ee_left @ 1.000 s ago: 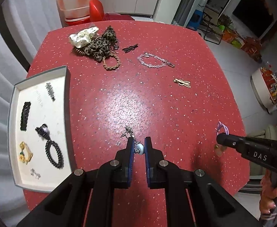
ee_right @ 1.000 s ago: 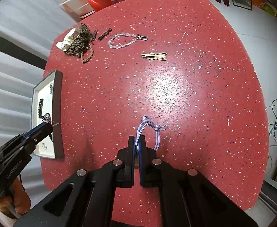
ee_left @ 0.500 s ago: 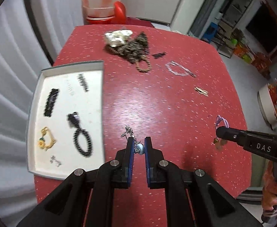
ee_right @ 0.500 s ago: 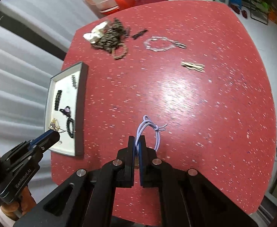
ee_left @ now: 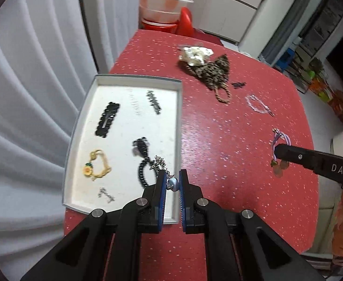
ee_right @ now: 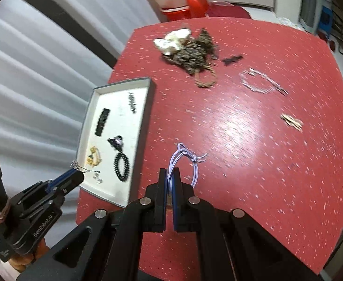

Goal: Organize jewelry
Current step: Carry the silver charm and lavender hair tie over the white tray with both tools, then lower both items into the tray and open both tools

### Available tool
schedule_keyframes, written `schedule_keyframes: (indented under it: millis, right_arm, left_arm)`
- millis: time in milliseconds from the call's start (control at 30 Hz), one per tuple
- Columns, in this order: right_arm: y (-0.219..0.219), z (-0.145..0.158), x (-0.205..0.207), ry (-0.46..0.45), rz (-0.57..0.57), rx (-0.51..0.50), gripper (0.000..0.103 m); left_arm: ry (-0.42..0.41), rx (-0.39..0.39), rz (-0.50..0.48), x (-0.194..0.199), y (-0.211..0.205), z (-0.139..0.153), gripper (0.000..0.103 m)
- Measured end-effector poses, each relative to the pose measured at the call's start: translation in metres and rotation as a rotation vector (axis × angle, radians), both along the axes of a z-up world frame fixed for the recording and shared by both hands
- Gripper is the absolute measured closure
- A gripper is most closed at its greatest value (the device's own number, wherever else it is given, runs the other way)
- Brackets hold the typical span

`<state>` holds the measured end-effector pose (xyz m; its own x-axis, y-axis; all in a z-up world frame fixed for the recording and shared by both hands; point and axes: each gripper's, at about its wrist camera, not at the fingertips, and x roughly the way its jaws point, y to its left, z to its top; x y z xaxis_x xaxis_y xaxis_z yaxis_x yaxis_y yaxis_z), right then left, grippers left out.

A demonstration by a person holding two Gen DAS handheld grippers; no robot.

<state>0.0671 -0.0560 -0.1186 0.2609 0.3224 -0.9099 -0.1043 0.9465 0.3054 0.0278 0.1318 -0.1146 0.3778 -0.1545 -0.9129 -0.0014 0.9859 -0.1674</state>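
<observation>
A silver chain [ee_left: 159,164] with a pale blue bead is clamped by the left gripper [ee_left: 172,182] above the white tray [ee_left: 124,79]'s near corner; a lilac cord [ee_right: 183,161] is pinched in the right gripper [ee_right: 169,182] beside the tray; its orange charms [ee_left: 278,165] are seen only by the left camera.

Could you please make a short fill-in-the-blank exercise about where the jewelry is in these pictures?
1. The left tongs grip a silver chain with a pale ____ bead.
2. The right tongs pinch a ____ cord loop.
3. The yellow flower bracelet lies inside the ____ tray.
4. The tray sits on a ____ table.

Missing words: blue; lilac; white; red
</observation>
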Motion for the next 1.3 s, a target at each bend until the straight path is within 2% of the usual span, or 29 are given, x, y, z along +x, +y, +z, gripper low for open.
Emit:
schedule_keyframes:
  millis: [367, 633, 1000, 1300]
  right_arm:
    - [0.054, 0.001, 0.026, -0.009, 0.113, 0.013, 0.099]
    - [0.087, -0.006, 0.051, -0.008, 0.18, 0.026, 0.099]
    - [0.126, -0.037, 0.088, 0.012, 0.25, 0.03, 0.099]
    - [0.143, -0.058, 0.116, 0.028, 0.244, 0.05, 0.099]
  left_arm:
    - [0.0, 0.003, 0.084, 0.01, 0.041, -0.01, 0.091]
    - [-0.006, 0.014, 0.156, 0.035, 0.077, -0.026, 0.091]
    - [-0.004, 0.0, 0.176, 0.07, 0.088, -0.056, 0.091]
    - [0.014, 0.02, 0.171, 0.09, 0.087, -0.082, 0.091]
